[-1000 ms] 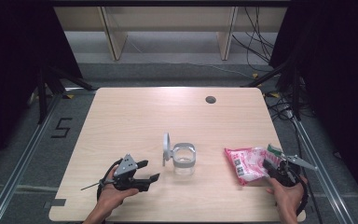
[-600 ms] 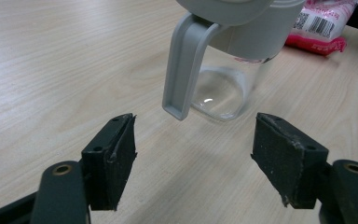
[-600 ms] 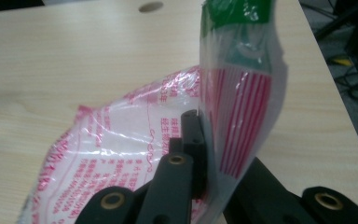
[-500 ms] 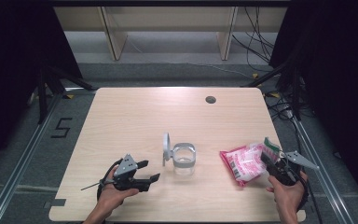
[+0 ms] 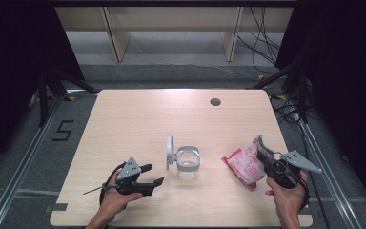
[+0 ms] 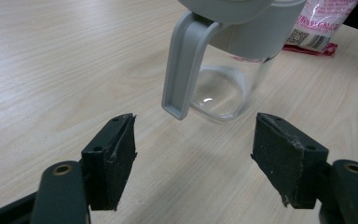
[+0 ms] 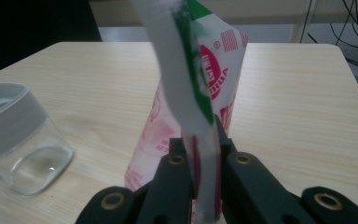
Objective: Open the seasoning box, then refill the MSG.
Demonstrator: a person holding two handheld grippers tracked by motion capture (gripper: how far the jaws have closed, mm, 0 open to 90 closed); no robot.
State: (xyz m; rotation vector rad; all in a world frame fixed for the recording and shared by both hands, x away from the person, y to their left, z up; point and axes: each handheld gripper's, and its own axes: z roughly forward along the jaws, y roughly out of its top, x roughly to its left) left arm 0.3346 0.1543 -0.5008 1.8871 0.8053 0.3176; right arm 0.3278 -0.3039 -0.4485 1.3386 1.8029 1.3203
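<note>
A clear glass jar (image 5: 188, 162) with a grey rim and a flipped-up grey lid (image 5: 170, 150) stands in the middle of the table's near half. My left gripper (image 5: 153, 174) lies low on the table to the jar's left, open, nothing between its jaws; the left gripper view has the jar (image 6: 223, 79) and its grey hinge arm (image 6: 182, 65) just ahead of the pads. A pink, white and green snack bag (image 5: 246, 163) is lifted at the right, its sealed edge (image 7: 200, 154) pinched by my right gripper (image 5: 267, 160), which is shut on it.
The light wooden table (image 5: 138, 119) has a small dark grommet hole (image 5: 215, 101) near its far right. Black stands and cables line the floor beyond the table's right edge. The jar (image 7: 18, 140) sits to the left in the right gripper view.
The right gripper has risen and shifted left toward the jar, tipping the bag up off the table. The left gripper has stayed in place.
</note>
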